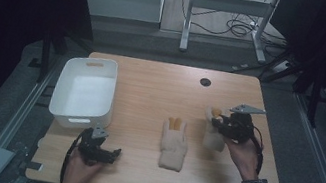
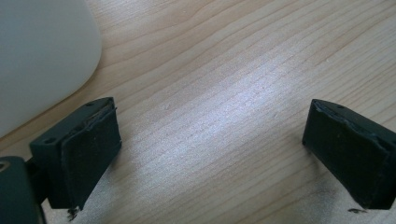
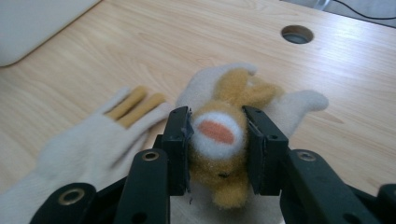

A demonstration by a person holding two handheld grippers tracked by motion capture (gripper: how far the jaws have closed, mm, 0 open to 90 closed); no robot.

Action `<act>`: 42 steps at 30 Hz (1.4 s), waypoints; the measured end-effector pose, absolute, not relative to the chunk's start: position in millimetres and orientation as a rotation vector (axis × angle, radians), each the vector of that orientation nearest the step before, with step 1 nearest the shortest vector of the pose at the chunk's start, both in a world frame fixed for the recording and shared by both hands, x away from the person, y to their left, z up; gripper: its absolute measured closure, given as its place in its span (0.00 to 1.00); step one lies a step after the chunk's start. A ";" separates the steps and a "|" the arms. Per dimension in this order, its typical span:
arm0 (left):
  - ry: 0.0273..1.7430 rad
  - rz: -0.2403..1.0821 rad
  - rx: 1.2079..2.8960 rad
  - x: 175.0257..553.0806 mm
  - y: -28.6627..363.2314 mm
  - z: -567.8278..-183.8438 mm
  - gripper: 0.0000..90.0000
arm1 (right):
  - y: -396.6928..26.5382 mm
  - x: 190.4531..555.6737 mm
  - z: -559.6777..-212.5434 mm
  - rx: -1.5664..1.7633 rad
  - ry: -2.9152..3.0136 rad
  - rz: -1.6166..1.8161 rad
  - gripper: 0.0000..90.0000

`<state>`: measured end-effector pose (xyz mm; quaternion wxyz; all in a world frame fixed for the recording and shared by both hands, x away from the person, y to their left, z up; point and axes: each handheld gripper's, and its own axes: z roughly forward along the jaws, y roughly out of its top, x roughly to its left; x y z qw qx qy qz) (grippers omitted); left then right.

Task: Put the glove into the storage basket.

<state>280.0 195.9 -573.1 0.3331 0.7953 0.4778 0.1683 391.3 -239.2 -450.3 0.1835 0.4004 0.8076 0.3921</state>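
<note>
Two fuzzy white gloves with tan fingers are on the wooden table (image 1: pixel 151 89). One glove (image 1: pixel 173 146) lies flat at the table's middle, also seen as the flat glove (image 3: pixel 93 140). My right gripper (image 1: pixel 220 122) is shut on the second glove (image 1: pixel 213 136) to its right, lifting its tan end. In the right gripper view the jaws of the right gripper (image 3: pixel 217 114) press both sides of that bunched tan and white glove (image 3: pixel 219 154). My left gripper (image 1: pixel 111 155) rests near the front left edge. Bare wood lies between the wide jaws of the open left gripper (image 2: pixel 212 140).
A white plastic bin (image 1: pixel 83 92) stands at the table's left side, and the bin's wall (image 2: pixel 37 56) is close to my left gripper. A round cable hole (image 1: pixel 205 82) sits near the far edge. Desk legs and cables are on the floor beyond the table.
</note>
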 end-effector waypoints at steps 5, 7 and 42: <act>1.248 0.439 2.077 280.0 195.9 -573.1 0.05 | -231.5 383.7 -447.3 1.123 2.294 1.124 0.71; 1.248 0.440 2.077 280.0 195.9 -573.1 0.05 | -227.1 379.3 -446.0 1.111 2.303 1.129 0.71; 1.249 0.442 2.074 280.0 195.7 -573.2 0.05 | -138.5 345.2 -460.3 1.026 2.465 1.227 0.70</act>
